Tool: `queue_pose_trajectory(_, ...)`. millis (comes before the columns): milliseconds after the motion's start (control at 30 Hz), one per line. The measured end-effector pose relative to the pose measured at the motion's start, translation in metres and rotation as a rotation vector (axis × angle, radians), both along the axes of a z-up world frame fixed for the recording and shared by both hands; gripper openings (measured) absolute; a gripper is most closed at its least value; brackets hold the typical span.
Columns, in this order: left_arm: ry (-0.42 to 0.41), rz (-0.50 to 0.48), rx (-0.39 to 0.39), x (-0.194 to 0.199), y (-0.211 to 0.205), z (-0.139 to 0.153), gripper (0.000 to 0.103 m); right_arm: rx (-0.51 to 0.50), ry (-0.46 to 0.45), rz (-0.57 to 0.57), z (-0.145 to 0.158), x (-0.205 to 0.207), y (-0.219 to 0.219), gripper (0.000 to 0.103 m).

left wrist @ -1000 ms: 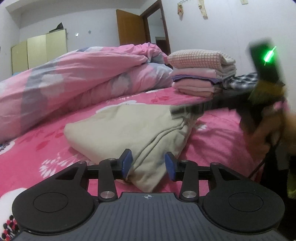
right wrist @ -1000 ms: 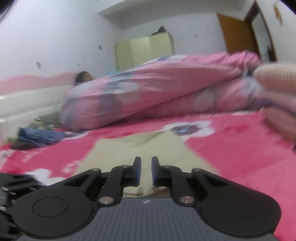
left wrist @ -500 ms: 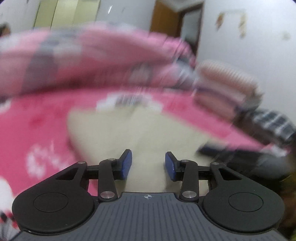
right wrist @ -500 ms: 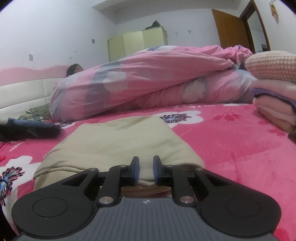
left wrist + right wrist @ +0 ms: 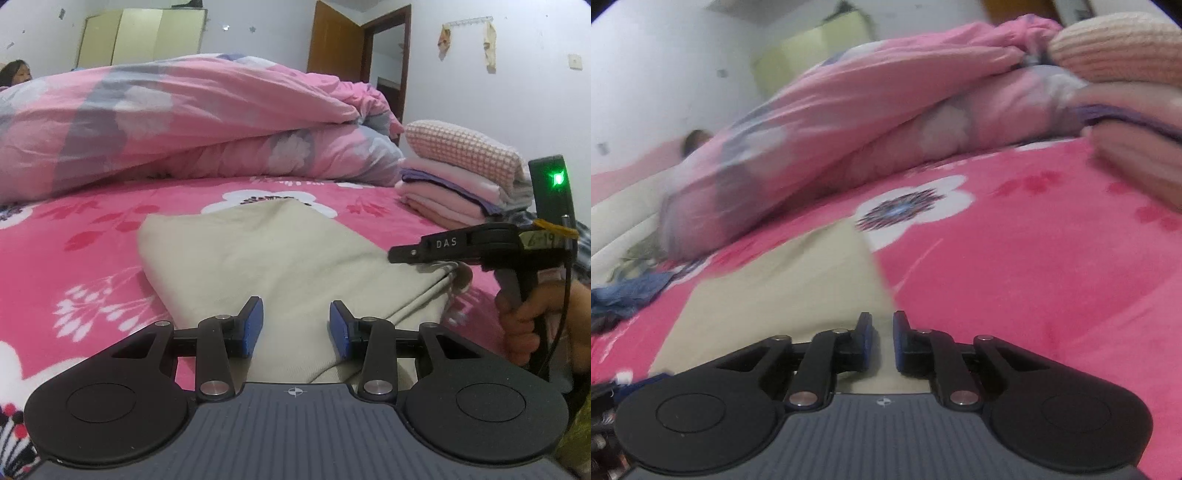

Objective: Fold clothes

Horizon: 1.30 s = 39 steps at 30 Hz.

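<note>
A beige garment point(image 5: 258, 251) lies folded flat on the pink flowered bed sheet point(image 5: 74, 240). My left gripper point(image 5: 295, 325) hovers open over its near edge, and the cloth runs under and between the blue pads without being pressed. My right gripper point(image 5: 397, 254), held by a hand point(image 5: 535, 321), reaches in from the right over the garment's near right corner, where the cloth bunches up. In the right wrist view the right gripper point(image 5: 882, 332) is over the garment point(image 5: 783, 295). Its jaws are closing to a narrow gap, cloth shows through it, and I see none clamped.
A rolled pink duvet point(image 5: 184, 118) fills the far side of the bed. A stack of folded clothes point(image 5: 461, 184) stands at the right, close to my right gripper. A blue cloth point(image 5: 628, 295) lies at the left. A person's head point(image 5: 14, 72) shows behind the duvet.
The left wrist view has rolled and sharpened. My right gripper has come in low over the garment's right corner. The right wrist view has slid sideways, tilted and blurred.
</note>
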<state>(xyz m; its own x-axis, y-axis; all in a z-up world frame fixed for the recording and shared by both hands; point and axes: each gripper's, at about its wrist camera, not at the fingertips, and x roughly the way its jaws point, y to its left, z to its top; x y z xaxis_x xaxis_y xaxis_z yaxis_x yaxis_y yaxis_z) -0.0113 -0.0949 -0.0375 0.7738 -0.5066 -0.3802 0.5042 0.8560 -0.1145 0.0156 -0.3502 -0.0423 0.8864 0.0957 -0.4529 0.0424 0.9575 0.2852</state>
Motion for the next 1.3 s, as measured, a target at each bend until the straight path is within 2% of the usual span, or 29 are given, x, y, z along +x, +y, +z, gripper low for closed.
queue_pose_trajectory(67,-0.007,0.005,0.000,0.000,-0.001,-0.001,0.040,-0.027,-0.012,-0.001,0.011,0.001,0.002,0.013)
queue_pose_trajectory(200,-0.006,0.006,0.009,0.000,-0.002,0.000,0.040,0.005,-0.147,0.098,0.048,0.006,0.014,0.013)
queue_pose_trajectory(233,-0.005,0.006,0.011,0.000,-0.002,0.001,0.040,0.006,-0.157,0.128,0.051,0.013,0.018,0.013)
queue_pose_trajectory(267,-0.004,0.007,0.015,0.000,-0.002,0.002,0.040,0.001,-0.143,0.163,0.050,0.024,0.023,0.013)
queue_pose_trajectory(300,-0.003,0.008,0.019,0.000,-0.002,0.003,0.040,-0.007,-0.090,0.186,0.040,0.037,0.026,0.013)
queue_pose_trajectory(333,-0.005,0.006,0.018,-0.001,-0.002,0.006,0.040,-0.018,0.002,0.198,0.023,0.054,0.028,0.012)
queue_pose_trajectory(367,-0.014,0.011,0.022,-0.002,-0.001,0.011,0.040,-0.015,0.045,0.203,0.012,0.062,0.027,0.010)
queue_pose_trajectory(433,-0.046,0.018,0.023,0.001,-0.001,0.022,0.040,0.021,0.031,0.200,0.003,0.060,0.020,0.010)
queue_pose_trajectory(567,-0.138,0.027,0.005,0.014,-0.002,0.047,0.040,0.010,0.016,0.199,-0.004,0.055,0.018,0.010)
queue_pose_trajectory(667,-0.063,0.065,0.029,0.060,-0.008,0.042,0.040,0.025,0.016,0.201,-0.006,0.058,0.018,0.010)
queue_pose_trajectory(733,0.086,0.135,0.043,0.105,-0.001,0.022,0.037,0.034,0.013,0.201,-0.008,0.063,0.018,0.010)
queue_pose_trajectory(767,0.141,0.149,0.002,0.122,0.008,0.015,0.030,0.037,0.013,0.203,-0.009,0.063,0.018,0.011)
queue_pose_trajectory(800,0.196,0.163,-0.040,0.138,0.016,0.007,0.028,0.040,0.012,0.204,-0.010,0.064,0.019,0.011)
queue_pose_trajectory(867,0.249,0.182,-0.130,0.156,0.030,0.010,0.025,0.047,0.011,0.206,-0.010,0.063,0.018,0.011)
queue_pose_trajectory(933,0.246,0.215,-0.120,0.164,0.030,0.019,0.026,0.058,0.011,0.208,-0.010,0.063,0.016,0.011)
queue_pose_trajectory(1033,0.198,0.233,-0.051,0.164,0.016,0.036,0.031,0.075,0.012,0.211,-0.011,0.064,0.014,0.011)
queue_pose_trajectory(1167,0.159,0.109,-0.009,0.160,-0.017,0.052,0.032,0.097,0.012,0.213,-0.012,0.064,0.012,0.011)
queue_pose_trajectory(1233,0.188,0.070,0.047,0.168,-0.044,0.047,0.033,0.105,0.013,0.214,-0.012,0.064,0.011,0.012)
queue_pose_trajectory(1300,0.290,0.075,0.089,0.192,-0.059,0.032,0.033,0.118,0.013,0.215,-0.013,0.064,0.009,0.012)
